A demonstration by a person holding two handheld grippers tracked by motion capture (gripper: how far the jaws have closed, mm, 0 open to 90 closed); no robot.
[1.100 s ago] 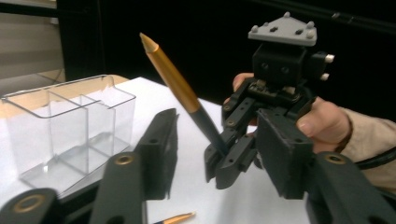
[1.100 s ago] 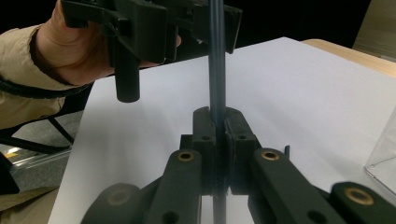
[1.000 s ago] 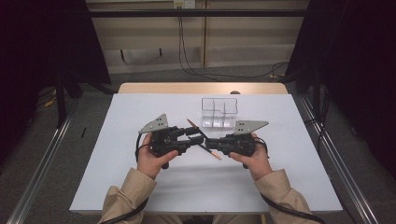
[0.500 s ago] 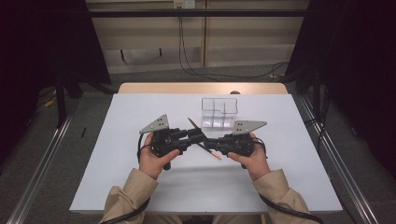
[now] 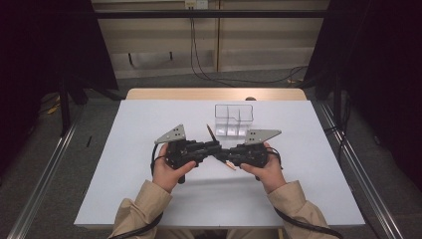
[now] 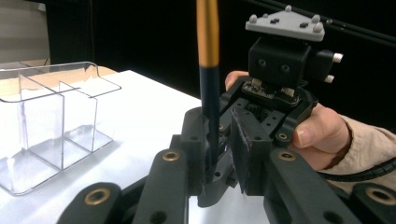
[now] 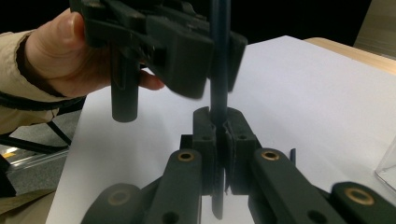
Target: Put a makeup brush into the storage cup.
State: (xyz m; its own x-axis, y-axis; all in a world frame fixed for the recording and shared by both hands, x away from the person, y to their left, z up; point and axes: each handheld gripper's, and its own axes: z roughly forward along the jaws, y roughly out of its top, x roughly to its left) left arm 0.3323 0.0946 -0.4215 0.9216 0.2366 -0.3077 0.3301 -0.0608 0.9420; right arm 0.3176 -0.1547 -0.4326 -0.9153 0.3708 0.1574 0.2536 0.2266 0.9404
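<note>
1. Just nearer the person than the clear divided box (image 5: 234, 120), both grippers meet tip to tip above the white bench (image 5: 124, 149), with a slim brush (image 5: 211, 133) crossing between them
2. Right gripper (image 5: 230, 158) has its jaws pressed together on the brush's dark shaft; in the right gripper view the shaft (image 7: 219, 70) rises straight out of the closed pads
3. Left gripper (image 5: 215, 148) sits against the same shaft: in the left gripper view its inner pad lies along the dark handle (image 6: 211, 126), but the far pad stands a little off, so I judge the grip not yet sealed
4. Long axis of the brush runs slanted, its upper end pointing toward the box and its pale lower end (image 5: 230, 165) away from it, toward the person; the left gripper is the one nearer the box
5. Compared with a second ago, the left jaws have just been closing with the shaft between them, while box, brush and right gripper keep their places
</note>
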